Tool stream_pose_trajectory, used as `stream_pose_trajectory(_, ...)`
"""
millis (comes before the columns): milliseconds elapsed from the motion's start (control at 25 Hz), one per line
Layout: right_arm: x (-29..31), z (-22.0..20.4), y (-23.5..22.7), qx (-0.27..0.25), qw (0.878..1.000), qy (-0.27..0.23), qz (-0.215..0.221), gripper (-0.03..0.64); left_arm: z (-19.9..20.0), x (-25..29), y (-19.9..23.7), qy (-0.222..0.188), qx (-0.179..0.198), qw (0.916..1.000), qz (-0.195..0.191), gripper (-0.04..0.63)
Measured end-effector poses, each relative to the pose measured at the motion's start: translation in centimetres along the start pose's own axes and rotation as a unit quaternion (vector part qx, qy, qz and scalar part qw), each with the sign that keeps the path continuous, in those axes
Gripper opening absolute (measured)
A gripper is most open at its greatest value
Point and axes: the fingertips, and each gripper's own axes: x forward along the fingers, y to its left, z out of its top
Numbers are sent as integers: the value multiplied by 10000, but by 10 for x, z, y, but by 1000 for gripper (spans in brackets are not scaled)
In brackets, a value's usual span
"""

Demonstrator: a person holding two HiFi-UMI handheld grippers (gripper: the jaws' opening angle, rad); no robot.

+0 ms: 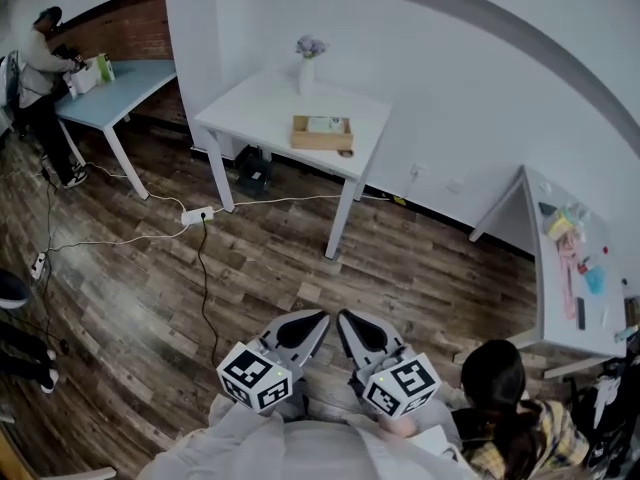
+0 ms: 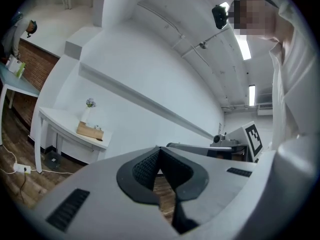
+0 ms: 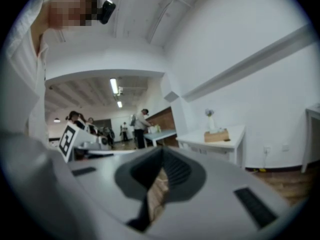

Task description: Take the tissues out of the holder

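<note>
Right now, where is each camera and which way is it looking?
Head view: on the person's head, looking steeply down at the floor, the white table and the tissue holder; the left gripper, right gripper and clothing show below.
Left gripper view: on the left gripper, looking along its shut jaws; the right gripper shows at right.
Right gripper view: on the right gripper, along its shut jaws; the left gripper shows at left.
Shared: all see the tissue holder on the table.
</note>
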Motion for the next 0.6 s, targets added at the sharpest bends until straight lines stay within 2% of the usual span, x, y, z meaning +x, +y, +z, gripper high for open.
stream_pose_trajectory(160,34,6,-14,-26,10000,1,-80,11,14,15,42,-27,-77,10000,-28,17)
stream_pose_trajectory(320,44,-4,-25,95,9996,126,-242,11,13,23,59,-15,-150,9999,-71,17)
stream_pose_trajectory(440,54,-10,-35,200,9991,210,-306,11,6,27,76,108,-123,9998,65,17)
stream_pose_trajectory(600,70,-6,-52,264,9989,200,-338,11,7,39,99,170,-268,9993,172,17)
